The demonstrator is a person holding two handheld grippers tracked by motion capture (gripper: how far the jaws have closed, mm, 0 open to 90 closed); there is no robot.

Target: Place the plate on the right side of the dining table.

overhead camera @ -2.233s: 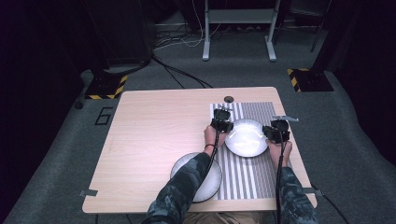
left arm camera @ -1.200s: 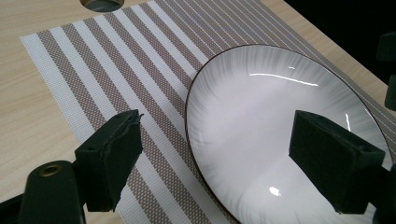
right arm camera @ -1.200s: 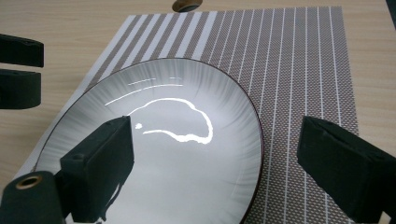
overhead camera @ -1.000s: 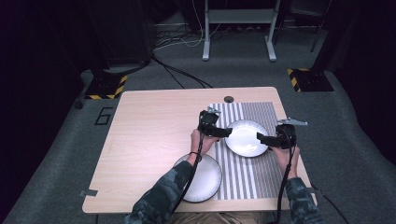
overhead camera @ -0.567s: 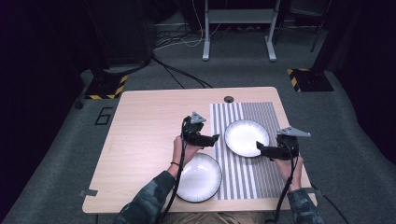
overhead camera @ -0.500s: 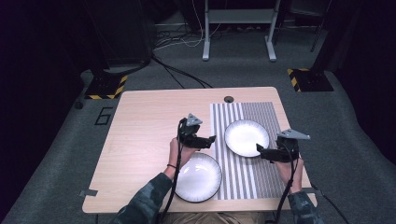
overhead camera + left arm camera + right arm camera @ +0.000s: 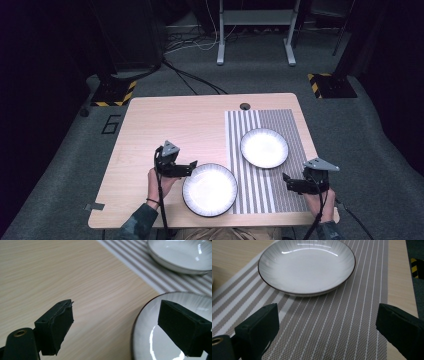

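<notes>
— Where are the two tools right now?

— The left tool (image 7: 191, 167) sits low over the worktop (image 7: 165, 125), just at the left rim of the near plate (image 7: 210, 189). Its jaws stand wide apart with nothing between them; in the left gripper view one jaw hangs over bare wood and the other over that plate's (image 7: 160, 340) rim.

— And the other one?

— The right tool (image 7: 287, 180) is near the front right corner, over the striped mat (image 7: 290, 125), pointing left. Wide open too, holding nothing. Through its own camera you see the far plate (image 7: 307, 267) ahead of the jaws, well clear of them.

— So where do the plates lie?

— The far plate (image 7: 264, 148) rests fully on the mat. The near plate lies mostly on bare wood, its right edge overlapping the mat's left border. The two plates are apart, not touching.

— Anything else on the worktop?

— A small dark cable hole (image 7: 244, 106) at the back edge.
</notes>
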